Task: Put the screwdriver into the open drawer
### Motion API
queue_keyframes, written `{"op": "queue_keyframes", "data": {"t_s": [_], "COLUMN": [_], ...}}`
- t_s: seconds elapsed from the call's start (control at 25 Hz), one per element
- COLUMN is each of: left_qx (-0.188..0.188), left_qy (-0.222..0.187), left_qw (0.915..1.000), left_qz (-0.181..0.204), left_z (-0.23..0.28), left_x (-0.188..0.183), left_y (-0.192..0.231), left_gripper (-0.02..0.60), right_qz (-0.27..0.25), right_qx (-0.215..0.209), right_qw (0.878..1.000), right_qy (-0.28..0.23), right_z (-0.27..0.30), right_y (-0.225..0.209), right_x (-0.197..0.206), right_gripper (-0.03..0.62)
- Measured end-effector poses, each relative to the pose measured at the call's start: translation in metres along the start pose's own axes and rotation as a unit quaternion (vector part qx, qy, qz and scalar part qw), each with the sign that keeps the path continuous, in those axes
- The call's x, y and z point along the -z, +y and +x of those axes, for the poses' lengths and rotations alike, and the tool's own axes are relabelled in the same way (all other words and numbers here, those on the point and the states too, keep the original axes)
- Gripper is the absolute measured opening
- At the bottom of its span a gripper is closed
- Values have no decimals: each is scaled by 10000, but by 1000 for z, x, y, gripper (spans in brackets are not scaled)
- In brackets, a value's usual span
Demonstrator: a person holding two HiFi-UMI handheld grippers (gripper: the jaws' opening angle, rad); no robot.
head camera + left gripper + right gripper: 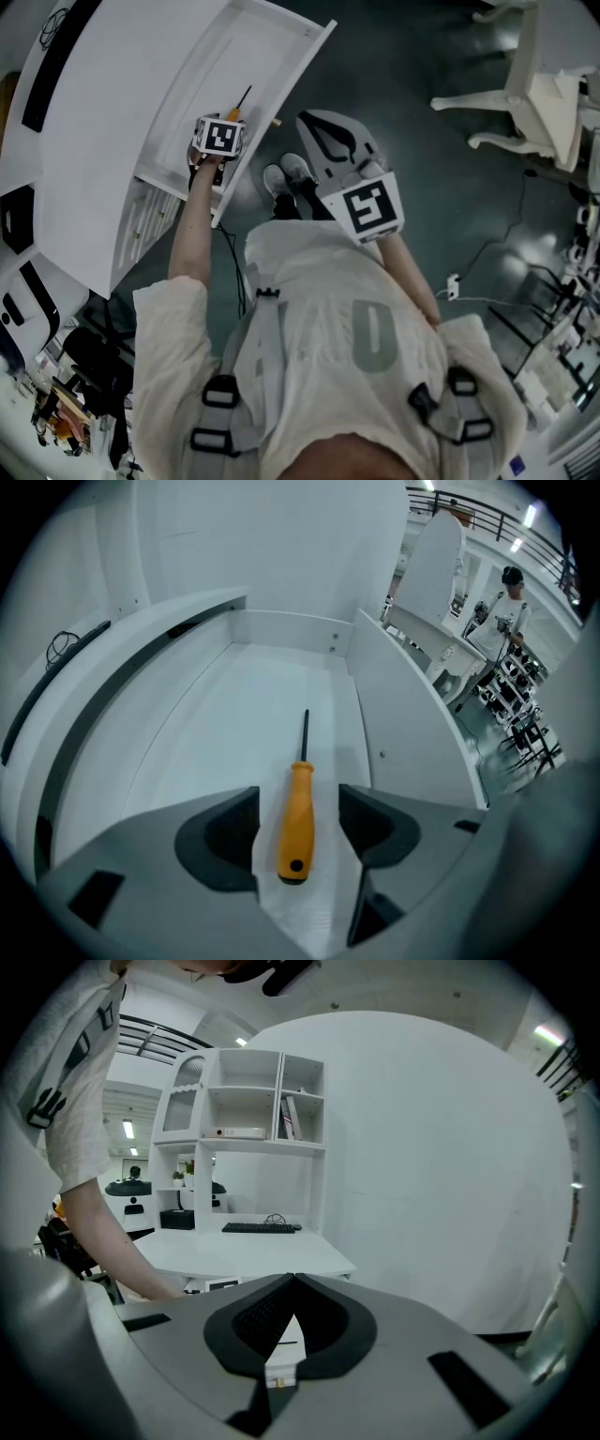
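The screwdriver (pixel 297 822), with an orange handle and a thin black shaft, lies flat on the floor of the open white drawer (pixel 225 724), shaft pointing toward the drawer's back wall. My left gripper (pixel 300 810) hangs over it, open, with a dark pad on each side of the handle and a gap to each. From the head view the screwdriver (pixel 238 108) pokes out past the left gripper (pixel 221 141) over the drawer (pixel 211 70). My right gripper (pixel 323 131) is held off to the right above the floor, shut with nothing in it (pixel 293 1279).
The white desk top (pixel 103 122) lies left of the drawer. A white chair (pixel 534 89) stands on the dark floor at the far right. The person's shoes (pixel 286 173) are beside the drawer front. A shelf unit (pixel 244 1101) and a keyboard (pixel 261 1228) sit on a further desk.
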State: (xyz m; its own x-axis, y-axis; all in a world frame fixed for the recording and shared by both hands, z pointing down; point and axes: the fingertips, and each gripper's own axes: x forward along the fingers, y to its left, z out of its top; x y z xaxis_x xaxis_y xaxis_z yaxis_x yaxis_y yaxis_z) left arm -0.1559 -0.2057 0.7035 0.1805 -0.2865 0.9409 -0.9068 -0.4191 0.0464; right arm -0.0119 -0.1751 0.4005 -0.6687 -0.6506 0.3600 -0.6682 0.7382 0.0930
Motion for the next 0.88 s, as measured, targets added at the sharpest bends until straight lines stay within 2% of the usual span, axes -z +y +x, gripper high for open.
{"op": "queue_keyframes", "data": {"t_s": [0.12, 0.32, 0.44, 0.56, 0.68, 0.76, 0.84, 0.88], "left_qx": [164, -9, -145, -314, -567, -868, -1220, -1391], "left_qy": [-271, -739, -1215, -1726, -2498, -2991, -3494, -3781], "left_qw": [9992, 9970, 9921, 9830, 9630, 9465, 9258, 9121], "left_qz": [-232, -247, -289, -536, -843, -838, -770, -762], "left_z": [-8, -40, -65, -99, -151, -191, -236, -258], "left_x": [-16, -51, -78, -109, -141, -156, -168, -172], "left_y": [-4, 5, 15, 29, 46, 54, 57, 58], "left_gripper": [247, 247, 245, 244, 222, 193, 150, 128], "right_qz": [49, 81, 197, 365, 282, 172, 56, -13], "right_qx": [-117, -209, -227, -284, -355, -399, -464, -500], "right_qw": [9999, 9995, 9988, 9975, 9970, 9963, 9952, 9945], "right_qy": [-56, -235, -388, -531, -635, -737, -861, -921], "right_z": [2, 6, 10, 14, 20, 23, 24, 25], "right_y": [2, 4, 3, -1, -2, -1, -1, 0], "right_x": [-3, -13, -22, -31, -42, -50, -60, -64], "right_gripper": [5, 5, 5, 5, 5, 5, 5, 5]}}
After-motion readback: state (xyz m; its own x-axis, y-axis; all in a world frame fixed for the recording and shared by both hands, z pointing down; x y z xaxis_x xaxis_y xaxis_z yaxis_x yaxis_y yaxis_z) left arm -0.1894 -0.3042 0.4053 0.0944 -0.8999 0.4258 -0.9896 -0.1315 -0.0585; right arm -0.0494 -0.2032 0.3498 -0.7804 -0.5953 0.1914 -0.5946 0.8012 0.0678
